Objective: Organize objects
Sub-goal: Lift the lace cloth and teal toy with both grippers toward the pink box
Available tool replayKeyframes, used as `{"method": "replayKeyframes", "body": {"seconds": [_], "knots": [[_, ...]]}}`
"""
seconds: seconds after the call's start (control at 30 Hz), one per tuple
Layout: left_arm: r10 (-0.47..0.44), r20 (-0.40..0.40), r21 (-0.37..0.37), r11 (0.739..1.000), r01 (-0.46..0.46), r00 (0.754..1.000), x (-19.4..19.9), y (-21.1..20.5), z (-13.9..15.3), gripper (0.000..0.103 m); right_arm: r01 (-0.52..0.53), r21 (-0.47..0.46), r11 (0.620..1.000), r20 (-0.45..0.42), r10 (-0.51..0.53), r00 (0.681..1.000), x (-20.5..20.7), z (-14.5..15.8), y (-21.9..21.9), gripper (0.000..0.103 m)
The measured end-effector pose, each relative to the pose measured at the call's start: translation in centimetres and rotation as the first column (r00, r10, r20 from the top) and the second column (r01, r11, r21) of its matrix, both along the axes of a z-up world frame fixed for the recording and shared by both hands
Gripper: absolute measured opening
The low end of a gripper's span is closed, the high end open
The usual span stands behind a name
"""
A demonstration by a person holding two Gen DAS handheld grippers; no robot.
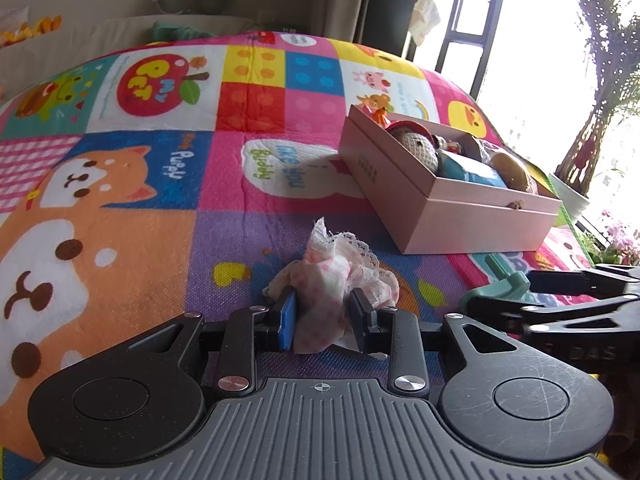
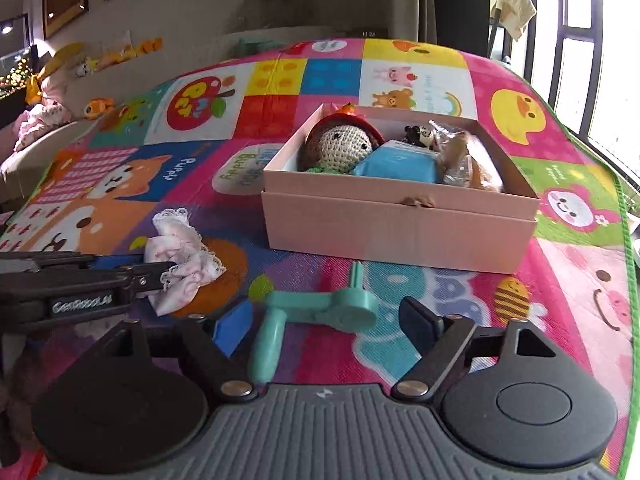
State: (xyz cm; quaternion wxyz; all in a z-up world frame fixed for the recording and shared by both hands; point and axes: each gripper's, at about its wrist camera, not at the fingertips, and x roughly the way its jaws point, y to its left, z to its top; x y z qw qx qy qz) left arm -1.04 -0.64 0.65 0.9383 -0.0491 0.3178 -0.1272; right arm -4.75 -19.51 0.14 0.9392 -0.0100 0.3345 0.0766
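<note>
My left gripper [image 1: 322, 307] is shut on a crumpled pink-and-white lace cloth [image 1: 340, 276] that rests on the colourful play mat [image 1: 140, 184]. The cloth also shows in the right wrist view [image 2: 180, 258], with the left gripper [image 2: 162, 276] clamped on it. My right gripper [image 2: 326, 322] is open around a mint-green plastic toy [image 2: 320, 312] lying flat on the mat [image 2: 580, 300]; its tip also shows in the left wrist view [image 1: 506, 282]. A pink cardboard box [image 2: 400, 228] behind holds a crocheted doll [image 2: 344, 146], a blue packet [image 2: 396, 166] and other small items.
The box also stands at the right in the left wrist view [image 1: 452, 220]. A sofa with plush toys [image 2: 60, 92] lies to the left beyond the mat. Windows and potted plants [image 1: 592, 128] are to the right.
</note>
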Motion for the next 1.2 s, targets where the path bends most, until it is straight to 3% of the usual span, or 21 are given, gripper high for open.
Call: {"method": "replayKeyframes", "body": {"seconds": [0.07,0.1,0.37,0.57,0.7,0.8,0.87,1.0,1.1,1.2], "knots": [[0.0,0.0,0.0,1.0,0.0,1.0,0.0,0.0,0.0,0.033,-0.014,0.008,1.0,-0.047,0.014,0.999,1.3,-0.5,0.4,0.078],[0.0,0.0,0.0,1.0,0.0,1.0,0.0,0.0,0.0,0.033,-0.023,0.006,1.0,-0.065,0.024,0.998,1.6,-0.7,0.6,0.071],[0.0,0.0,-0.001,1.0,0.0,1.0,0.0,0.1,0.0,0.031,-0.067,-0.001,0.998,0.019,0.067,0.998,-2.0,1.0,-0.6,0.07],[0.028,-0.011,-0.071,0.997,-0.028,1.0,0.3,1.3,0.4,0.012,0.022,0.066,0.998,0.102,-0.029,0.994,-3.7,1.4,-3.7,0.07],[-0.018,0.084,-0.072,0.997,0.024,0.996,0.3,0.3,4.0,0.011,0.063,0.158,0.986,0.087,-0.077,0.993,-3.1,0.2,-5.3,0.07],[-0.076,0.179,-0.061,0.994,0.088,0.981,1.1,-1.6,7.8,0.011,0.071,0.201,0.977,0.074,-0.088,0.993,-2.9,-0.3,-6.0,0.07],[-0.102,0.201,-0.068,0.991,0.118,0.974,2.6,-3.2,9.6,0.011,0.068,0.225,0.972,0.091,-0.091,0.992,-3.1,-0.3,-6.3,0.07],[-0.156,0.126,-0.147,0.974,0.174,0.98,6.9,-6.6,9.7,0.013,0.062,0.253,0.965,0.096,-0.089,0.991,-3.2,-0.5,-6.7,0.07],[-0.149,0.079,-0.084,0.984,0.156,0.986,9.2,-9.0,7.5,0.016,0.061,0.27,0.961,0.103,-0.092,0.99,-3.3,-0.5,-6.9,0.07],[-0.16,-0.059,-0.019,0.987,0.159,0.985,10.9,-10.4,4.8,0.017,0.061,0.278,0.959,0.105,-0.093,0.99,-3.4,-0.5,-7.1,0.07]]}}
